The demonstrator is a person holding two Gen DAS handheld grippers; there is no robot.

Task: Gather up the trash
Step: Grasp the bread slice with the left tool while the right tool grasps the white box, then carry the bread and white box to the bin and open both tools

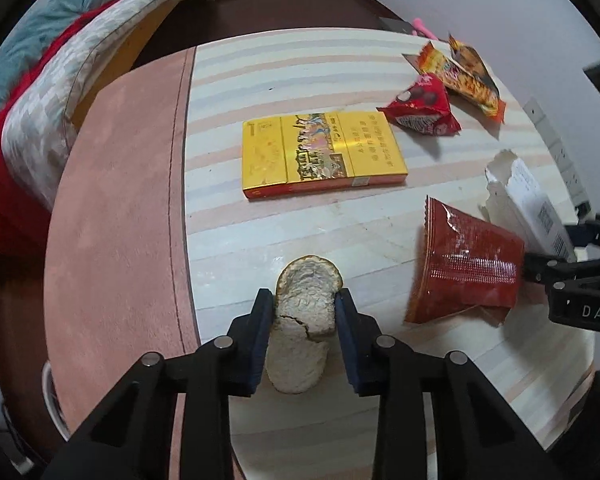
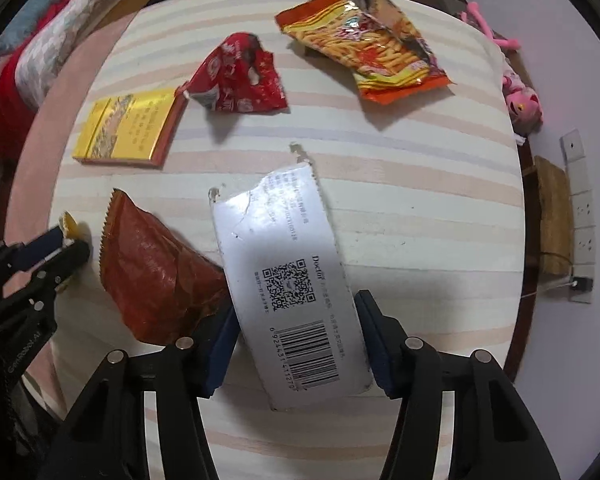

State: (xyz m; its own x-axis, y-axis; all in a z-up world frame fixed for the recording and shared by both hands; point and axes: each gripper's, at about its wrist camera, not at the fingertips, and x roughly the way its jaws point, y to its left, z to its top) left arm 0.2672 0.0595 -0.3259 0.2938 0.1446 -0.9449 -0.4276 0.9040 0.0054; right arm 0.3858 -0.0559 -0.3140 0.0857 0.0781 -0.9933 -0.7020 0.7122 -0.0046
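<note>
both jaws on trash

the left gripper has its jaws clamped on a piece of citrus peel, pith side up, low on the striped worktop. the right gripper has its jaws against both long sides of a torn white box; a brown-red wrapper lies just left of them

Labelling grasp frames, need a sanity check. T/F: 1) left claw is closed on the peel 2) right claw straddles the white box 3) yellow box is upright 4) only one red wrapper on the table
1) True: left claw pinches the peel.
2) True: right claw straddles the white box.
3) False: the yellow box lies flat.
4) False: besides the dark red wrapper, there's a crumpled red wrapper.
</note>
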